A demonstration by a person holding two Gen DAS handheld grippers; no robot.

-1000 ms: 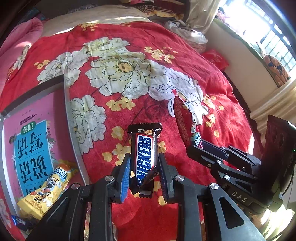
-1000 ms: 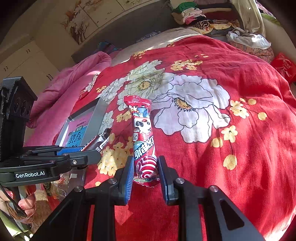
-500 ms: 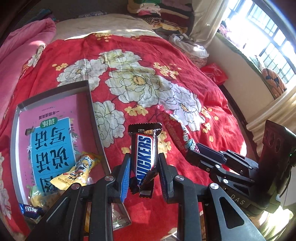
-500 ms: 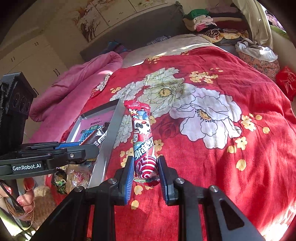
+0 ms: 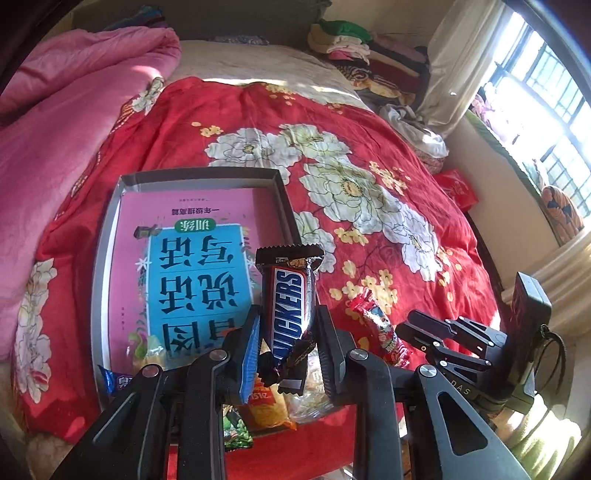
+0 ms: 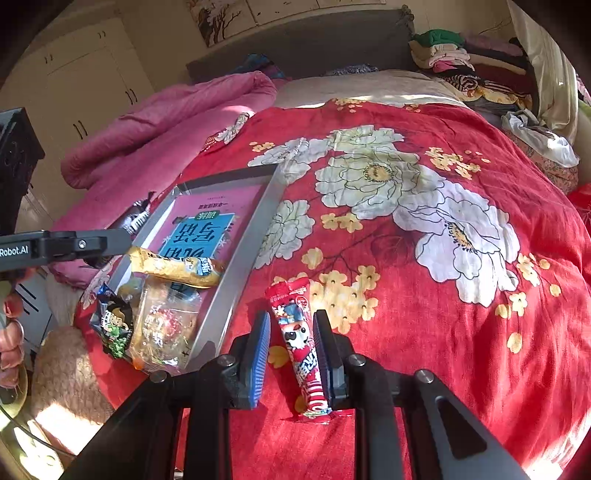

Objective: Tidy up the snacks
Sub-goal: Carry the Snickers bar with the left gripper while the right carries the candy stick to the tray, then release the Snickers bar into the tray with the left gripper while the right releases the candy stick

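Red floral bedspread (image 6: 424, 258) fills both frames; left gripper (image 5: 288, 343) clamps a brown Snickers bar (image 5: 291, 306) over the grey box (image 5: 105, 236) at lower left, right gripper (image 6: 291, 350) grasps a red candy tube (image 6: 299, 339).

— What sort of place is this?

— A bedroom in a home. A bed (image 6: 369, 88) fills the view, spread with a red floral bedspread (image 6: 424, 258), and a pink quilt (image 6: 155, 125) is bunched along its left edge.

— Anything else?

— A grey headboard (image 6: 295, 48) at the far edge, folded clothes (image 6: 454, 55) stacked at the far right corner, white wardrobe doors (image 6: 85, 85) behind, a painting (image 6: 221, 14) above. A curtain (image 5: 461, 62) hangs beside a barred, sunlit window (image 5: 546, 96).
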